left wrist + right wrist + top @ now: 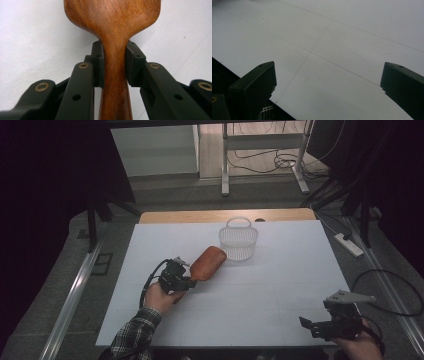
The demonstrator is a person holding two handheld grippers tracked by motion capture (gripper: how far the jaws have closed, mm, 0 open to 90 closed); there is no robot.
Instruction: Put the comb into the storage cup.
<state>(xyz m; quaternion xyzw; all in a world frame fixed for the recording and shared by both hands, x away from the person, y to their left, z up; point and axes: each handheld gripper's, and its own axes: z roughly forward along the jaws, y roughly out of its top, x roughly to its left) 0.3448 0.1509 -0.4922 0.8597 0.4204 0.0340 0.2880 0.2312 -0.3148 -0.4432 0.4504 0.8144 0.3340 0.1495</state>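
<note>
Left tool (192, 281), at approx 8 o'clock from table centre, is clamped on the narrow neck of a reddish-brown wooden paddle-shaped spatula (207, 263); in the left gripper view both black jaws press the neck of the spatula (113, 62) from either side, w/ the broad blade widening just past the pads. The blade points toward 1 o'clock, its rounded end just beside the white plastic mesh basket w/ a loop handle (238, 240), which stands at 12 o'clock near the far edge of the white table (280, 285). Right tool (306, 323) sits at 5 o'clock by the near edge, well apart from both things; jaws spread wide, nothing between them, white table (332, 50) below.
</note>
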